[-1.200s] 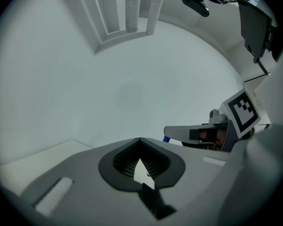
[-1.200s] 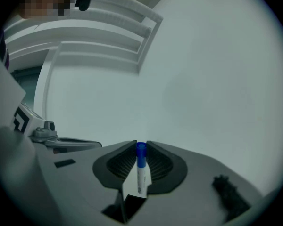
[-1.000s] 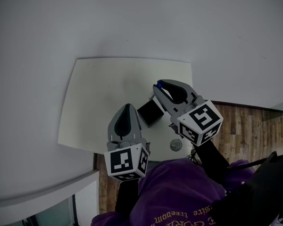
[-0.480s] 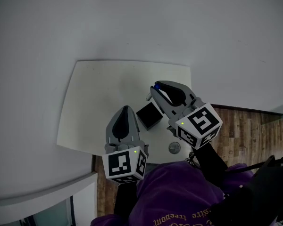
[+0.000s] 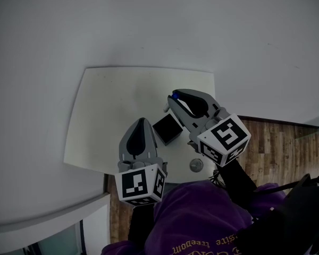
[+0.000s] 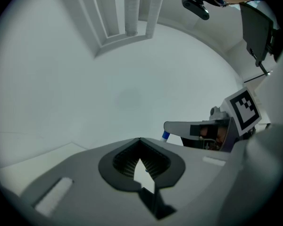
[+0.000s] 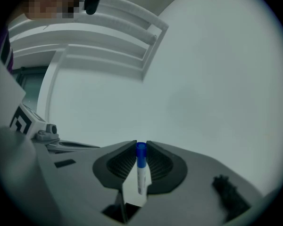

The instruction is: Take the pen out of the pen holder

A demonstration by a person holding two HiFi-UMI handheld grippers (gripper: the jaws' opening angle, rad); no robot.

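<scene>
The pen holder [image 5: 168,128] sat on the table [image 5: 117,105], toward its near right part, between your two grippers. Your left gripper [image 5: 142,122] was just left of it. Your right gripper [image 5: 174,96] was just right and farther, with the pen [image 7: 141,171] upright between its jaws. A small round thing [image 5: 196,165] lay by the table's near edge, right of the holder.

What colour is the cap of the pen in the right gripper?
Blue; the pen shows best in the right gripper view.
</scene>
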